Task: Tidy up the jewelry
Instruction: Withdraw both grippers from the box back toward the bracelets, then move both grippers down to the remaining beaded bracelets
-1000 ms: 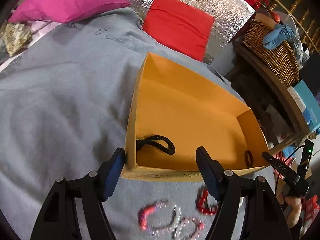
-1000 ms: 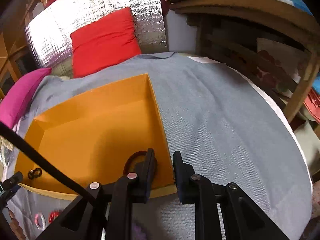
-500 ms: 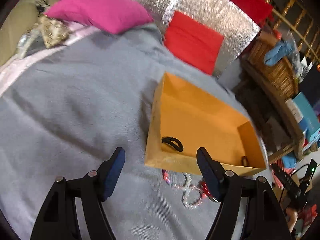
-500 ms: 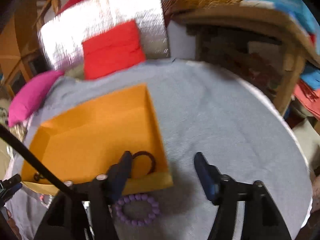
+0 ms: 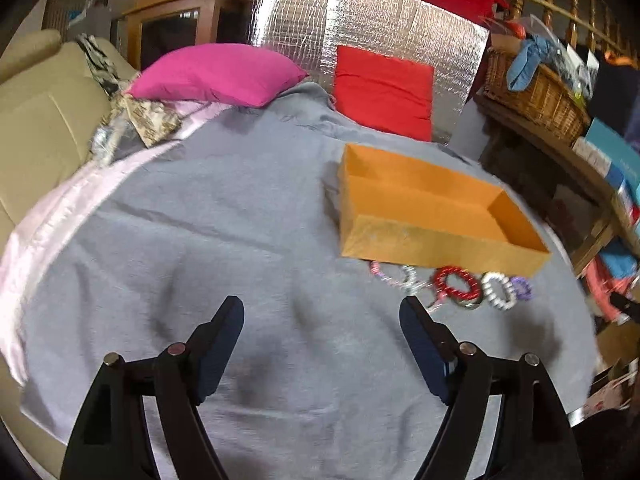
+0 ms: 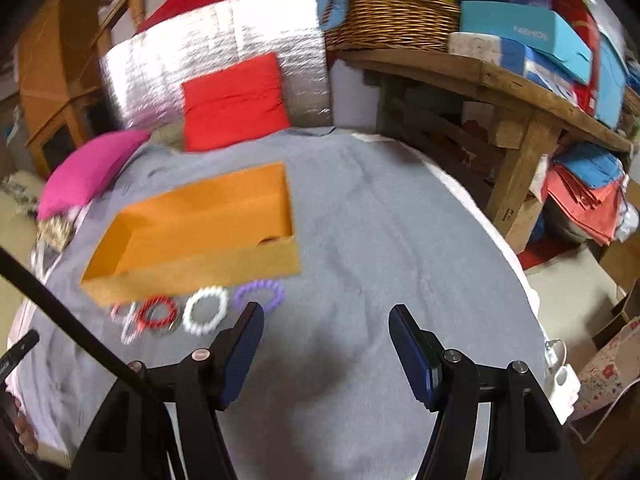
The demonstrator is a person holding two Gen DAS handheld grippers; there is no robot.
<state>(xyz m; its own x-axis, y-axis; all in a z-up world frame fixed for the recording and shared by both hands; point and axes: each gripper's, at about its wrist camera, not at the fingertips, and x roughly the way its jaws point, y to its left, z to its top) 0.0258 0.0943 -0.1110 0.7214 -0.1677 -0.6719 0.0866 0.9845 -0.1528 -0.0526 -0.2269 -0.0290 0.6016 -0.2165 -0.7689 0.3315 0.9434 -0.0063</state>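
Note:
An orange open box (image 5: pixel 436 240) (image 6: pixel 192 276) sits on the grey cloth. In front of it lie several bead bracelets: a red one (image 5: pixel 456 282) (image 6: pixel 158 313), a white one (image 5: pixel 498 290) (image 6: pixel 206 310), a purple one (image 5: pixel 522 288) (image 6: pixel 260 292) and pale ones (image 5: pixel 394 276) at the left end. My left gripper (image 5: pixel 322 320) is open and empty, well short of the box. My right gripper (image 6: pixel 326 330) is open and empty, just right of the purple bracelet. A dark ring barely shows inside the box (image 6: pixel 270 239).
A pink pillow (image 5: pixel 216 74) and a red cushion (image 5: pixel 384 90) lie at the back against a silver foil panel (image 5: pixel 360 20). A wooden shelf (image 6: pixel 500 84) with a wicker basket (image 6: pixel 384 16) and boxes stands at the right. A beige sofa (image 5: pixel 36 120) is at the left.
Both grippers have pulled back and up from the box. The right gripper, shut a second ago, has opened. The bracelets in front of the box have come into view.

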